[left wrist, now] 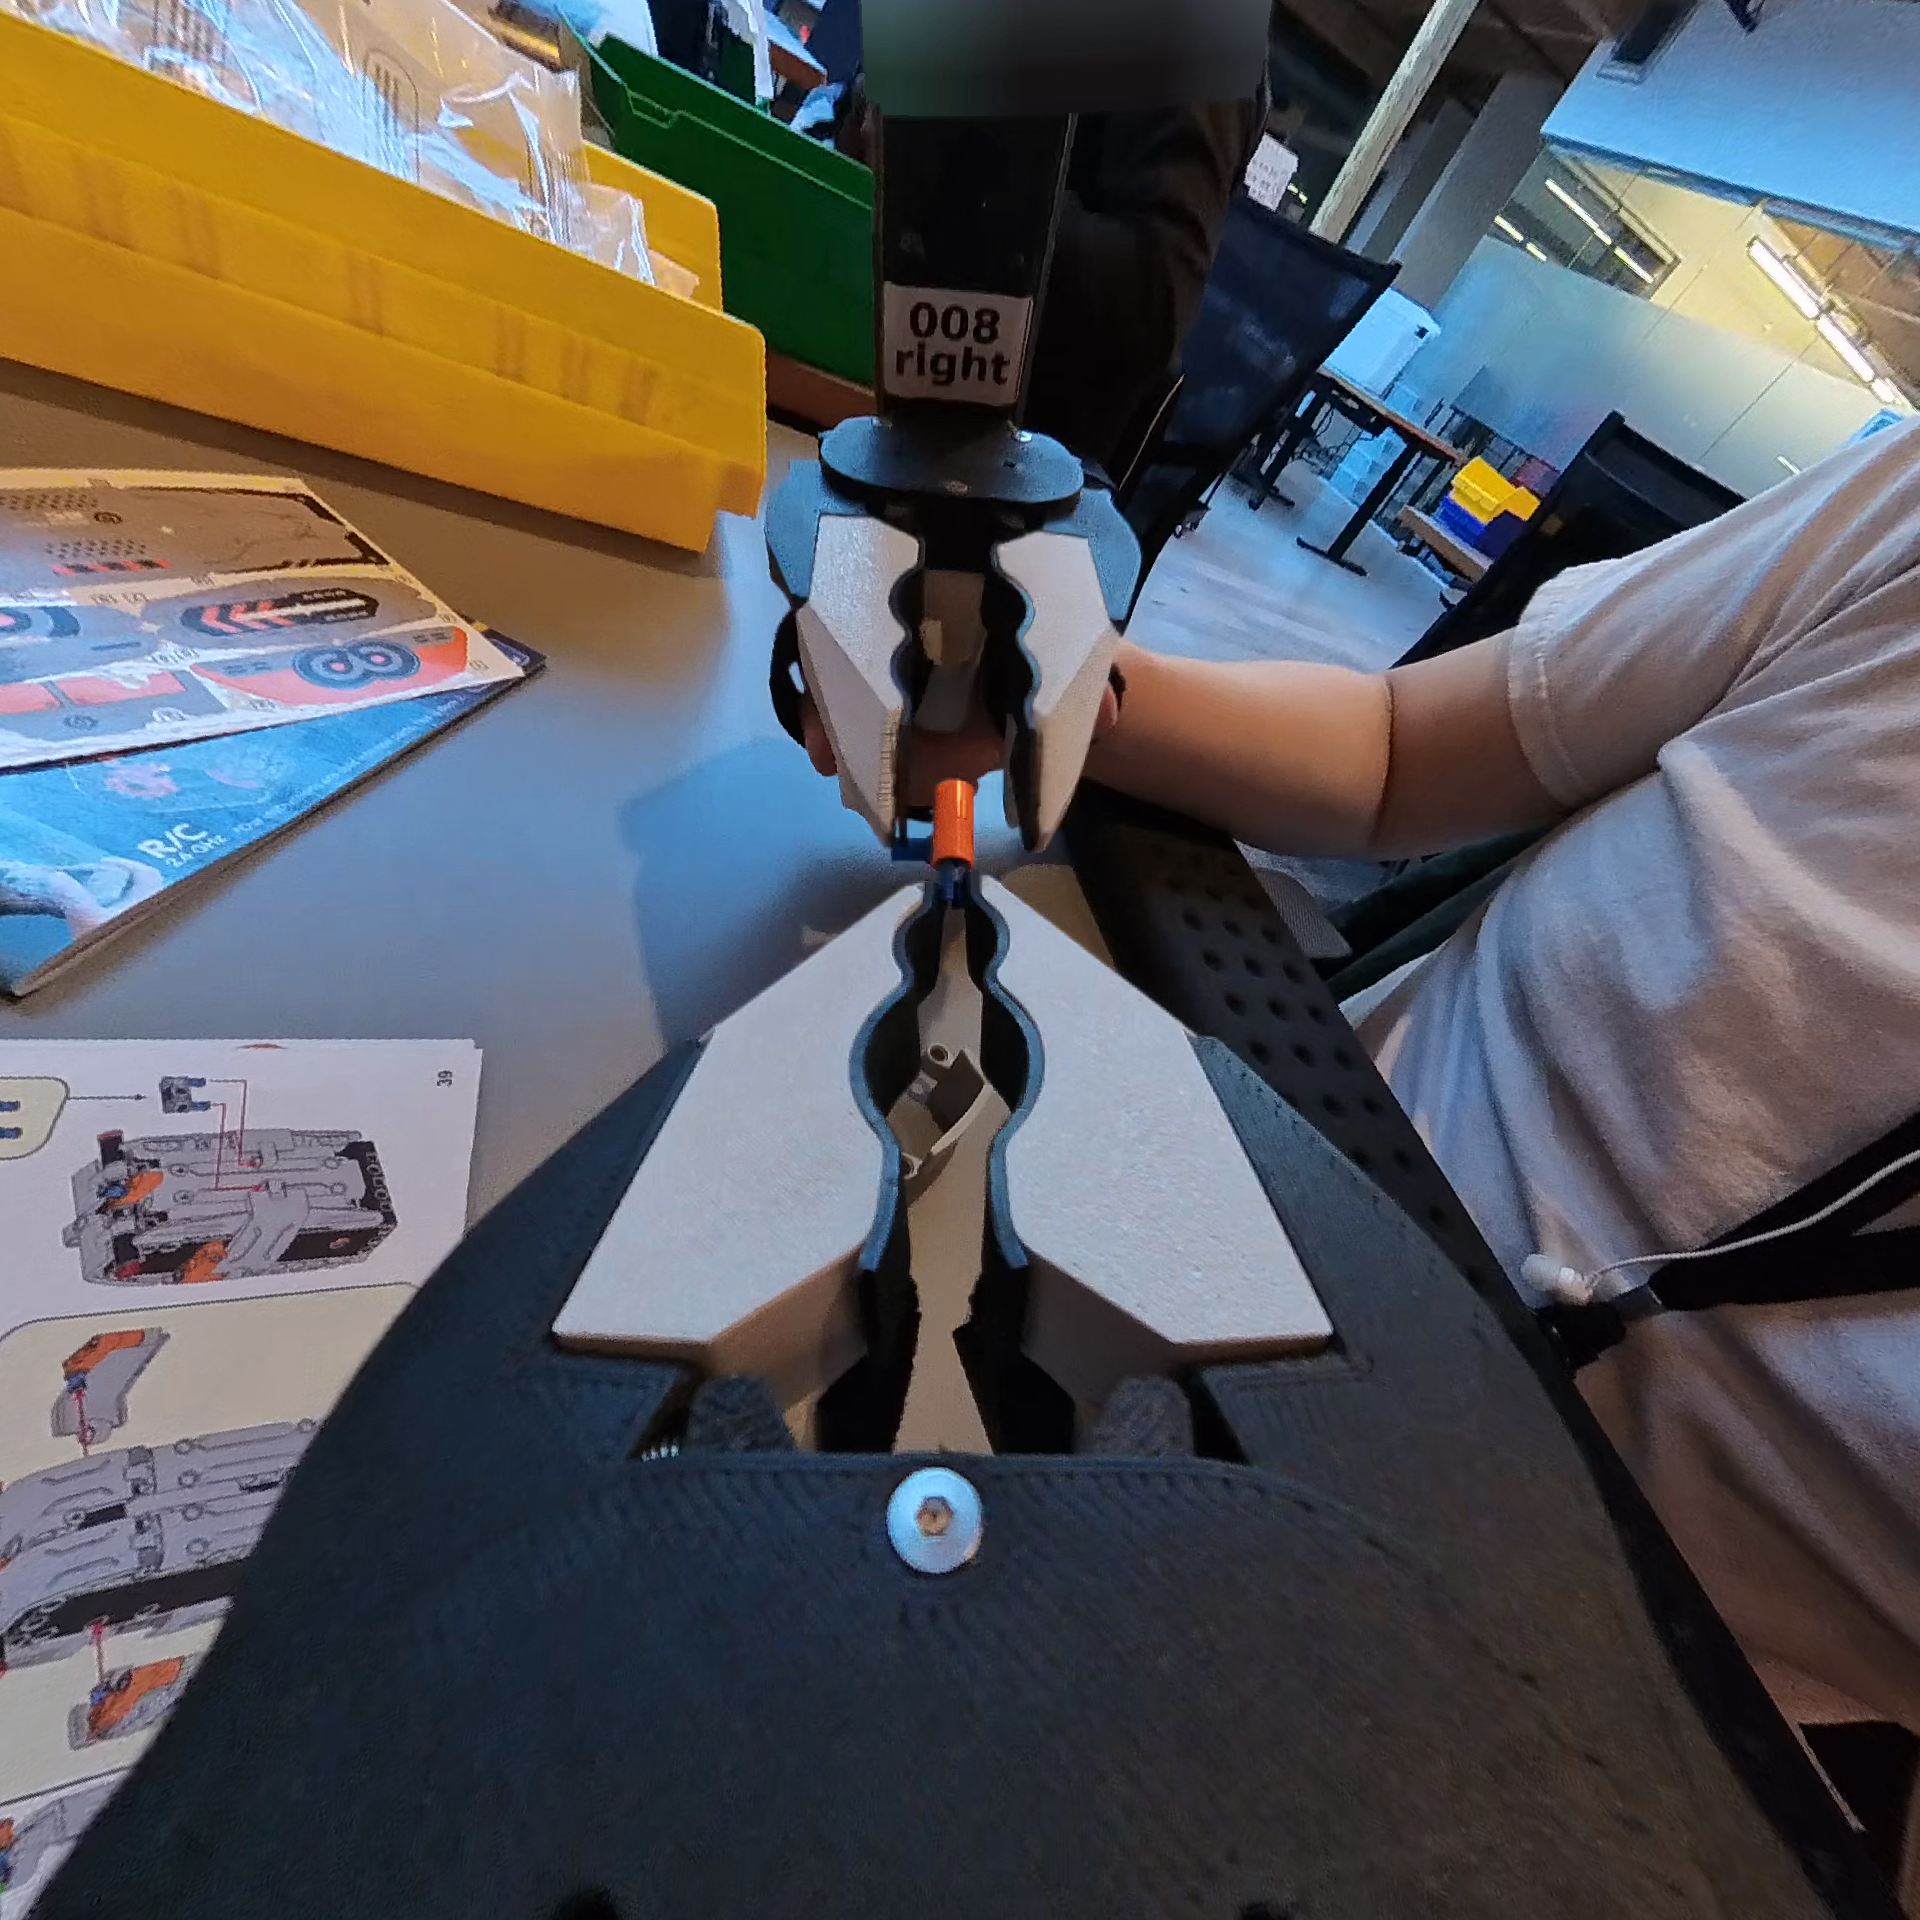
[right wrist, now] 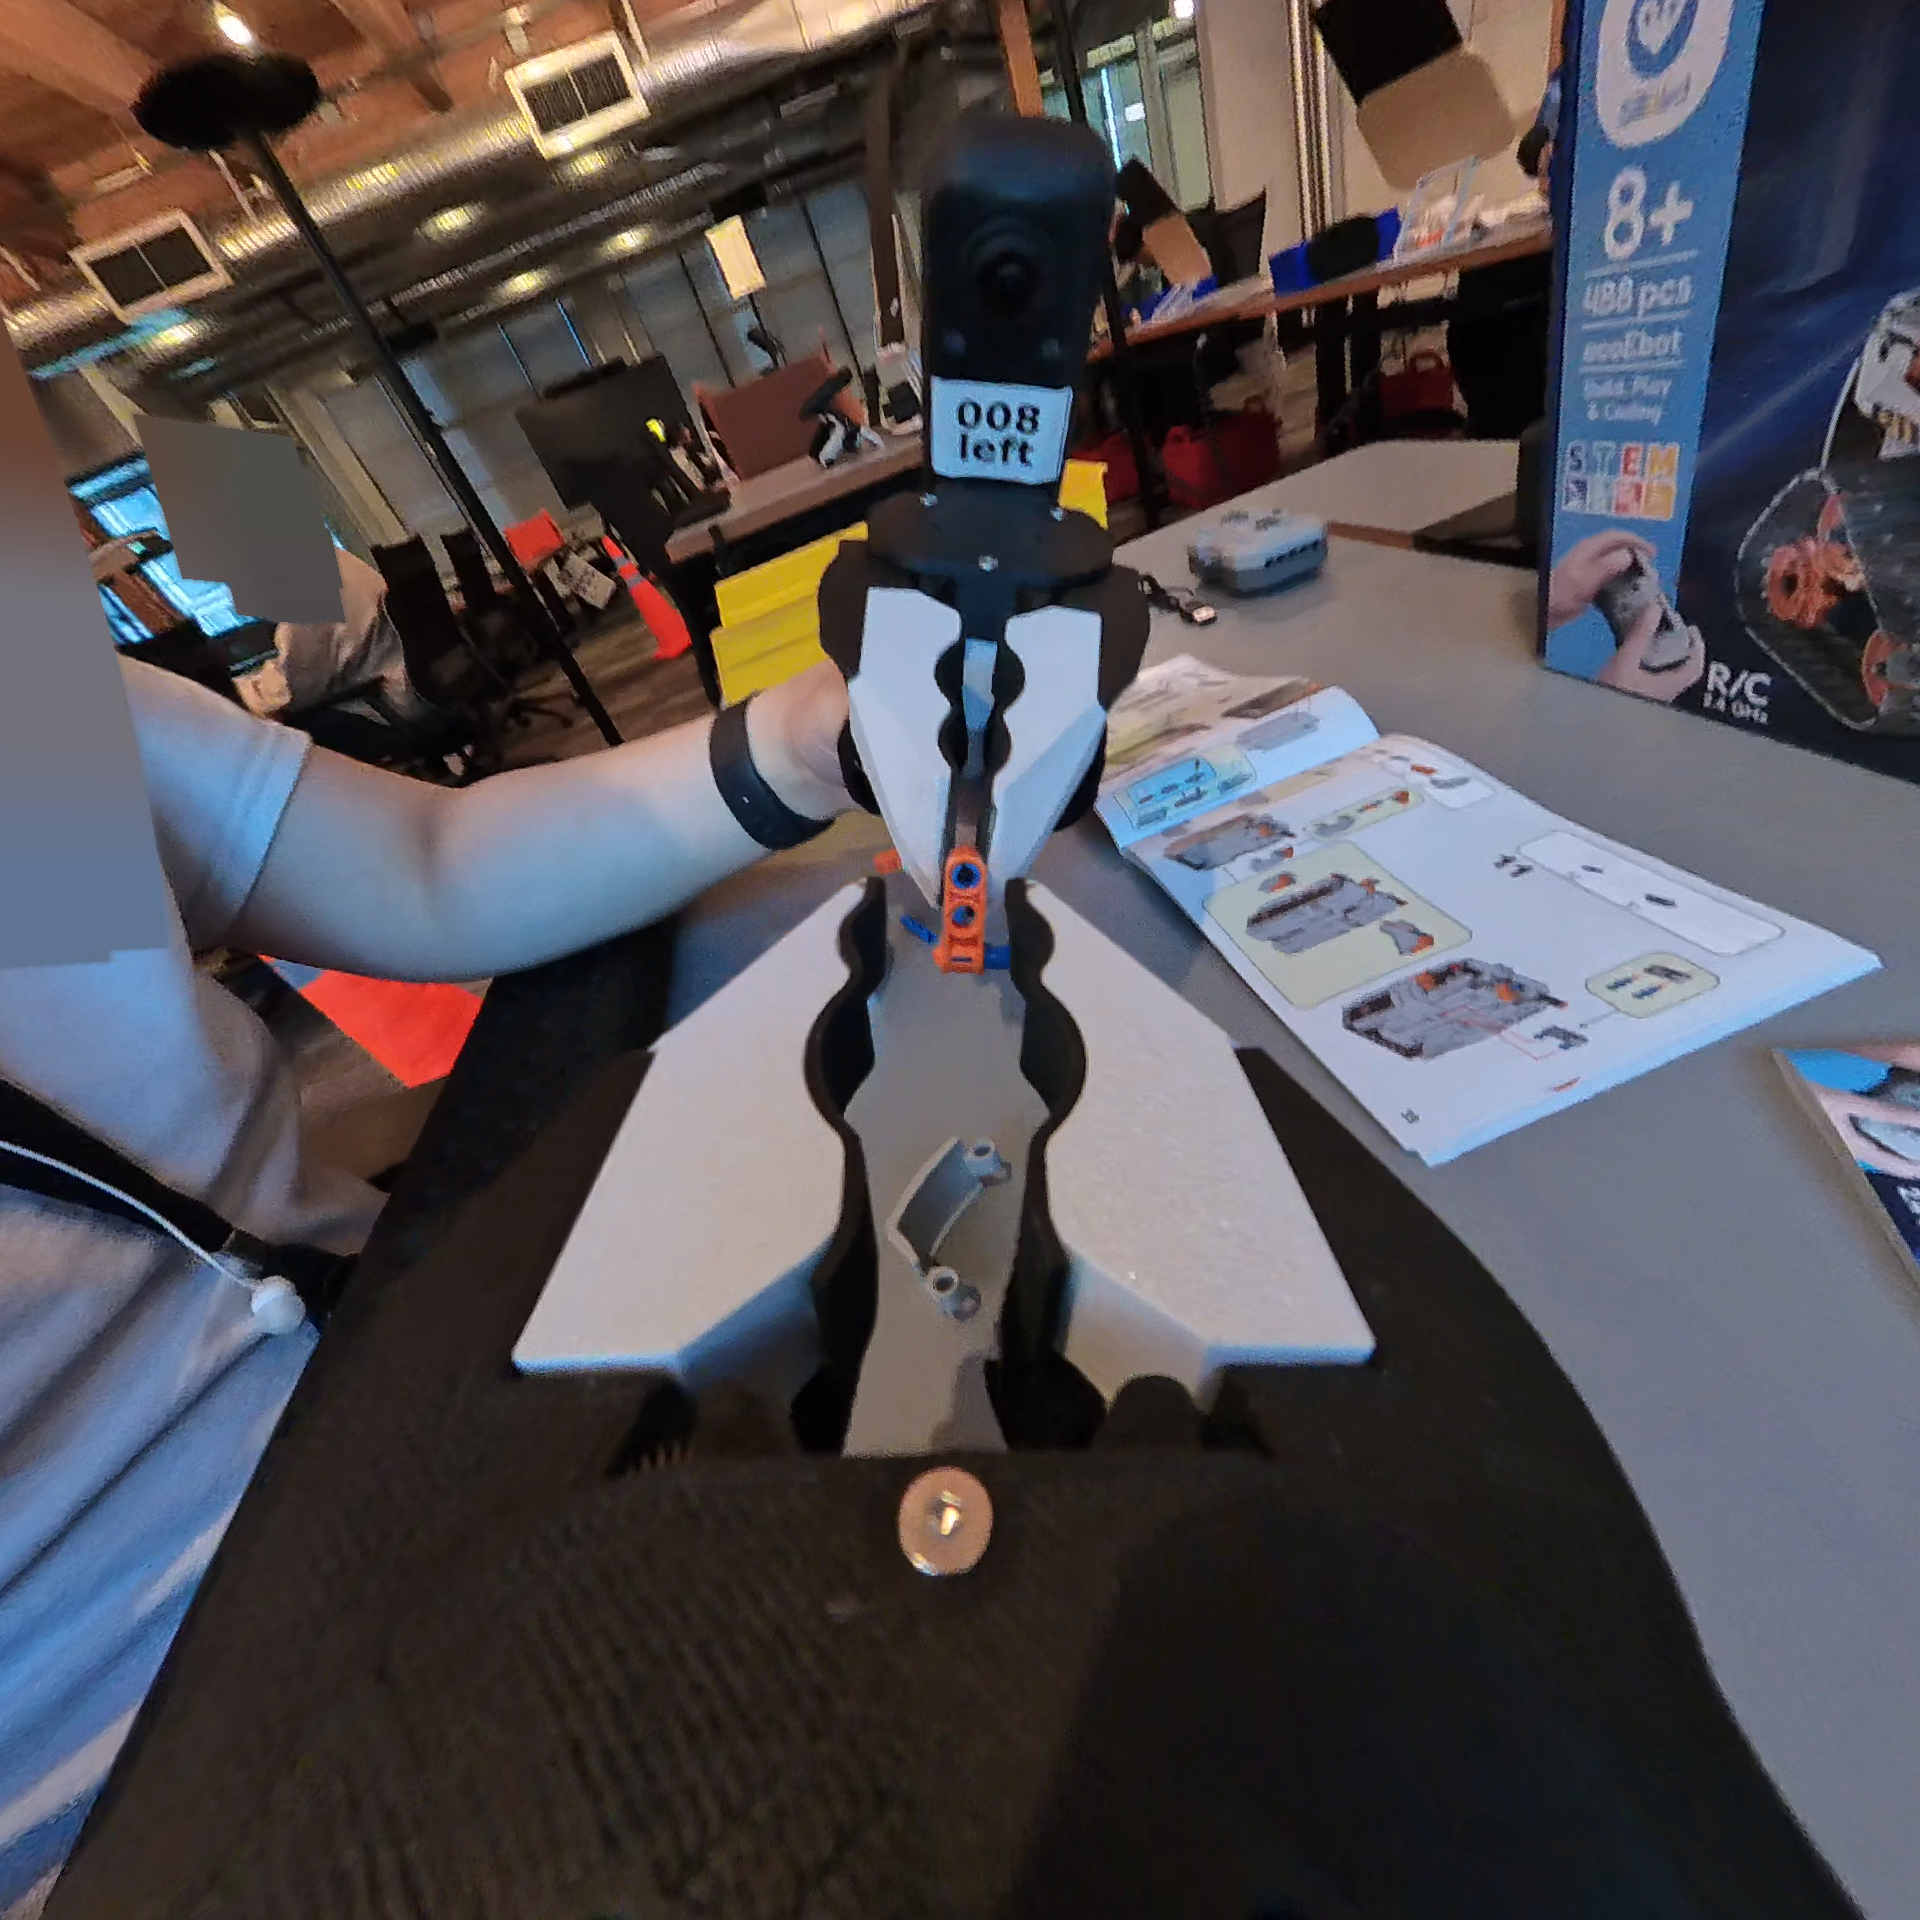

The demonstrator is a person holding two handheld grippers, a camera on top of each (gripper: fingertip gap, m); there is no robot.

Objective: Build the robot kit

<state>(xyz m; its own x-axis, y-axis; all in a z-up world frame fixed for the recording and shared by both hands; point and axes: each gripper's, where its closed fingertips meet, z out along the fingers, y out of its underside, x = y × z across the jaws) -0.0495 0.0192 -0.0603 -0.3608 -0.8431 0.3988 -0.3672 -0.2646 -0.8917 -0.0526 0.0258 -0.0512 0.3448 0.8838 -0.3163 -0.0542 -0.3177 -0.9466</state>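
Note:
My left gripper (left wrist: 951, 896) is shut on the end of a small orange beam (left wrist: 951, 821) with blue pins in it, held above the grey table (left wrist: 582, 831). In the right wrist view the left gripper (right wrist: 966, 871) pinches the top of the orange beam (right wrist: 961, 920). My right gripper (right wrist: 951, 904) faces it, tip to tip, open, with one finger on each side of the beam. Blue pins (right wrist: 912, 928) stick out sideways towards its fingers. The right gripper also shows in the left wrist view (left wrist: 956, 826). A curved grey piece (right wrist: 945, 1216) lies on the table under the grippers.
An open instruction booklet (right wrist: 1403, 914) and a sticker sheet (left wrist: 208, 623) lie on the table. Yellow bins (left wrist: 364, 343) and a green bin (left wrist: 748, 208) stand at the back. A blue box (right wrist: 1745, 416) and a grey module (right wrist: 1257, 551) stand farther off. A person's arms hold both grippers. Less than 4 cm separates the two grippers' tips.

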